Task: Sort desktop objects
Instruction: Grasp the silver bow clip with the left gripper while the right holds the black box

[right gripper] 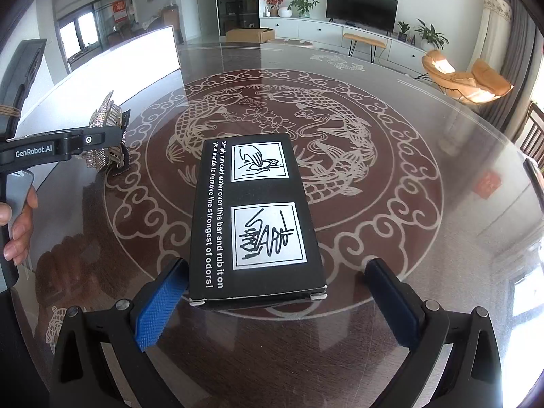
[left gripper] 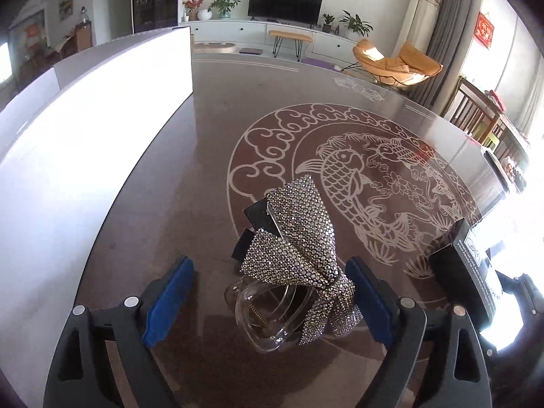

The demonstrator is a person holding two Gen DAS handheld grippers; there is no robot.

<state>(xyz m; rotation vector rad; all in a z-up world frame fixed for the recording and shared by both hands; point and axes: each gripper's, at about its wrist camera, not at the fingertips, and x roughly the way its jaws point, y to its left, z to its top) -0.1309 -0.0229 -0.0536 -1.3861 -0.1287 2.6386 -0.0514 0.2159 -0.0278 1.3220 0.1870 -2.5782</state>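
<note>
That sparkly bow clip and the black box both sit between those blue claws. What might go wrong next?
The rhinestone bow hair clip is lopsided, with a clear rounded claw under a floppy bow; the open left gripper might pinch only the bow, so the clip could swing or slip.

The black box looks about as wide as the open right gripper, so a finger could shove it instead of straddling it.

The glass tabletop looks slick; nudged items may slide.
</note>
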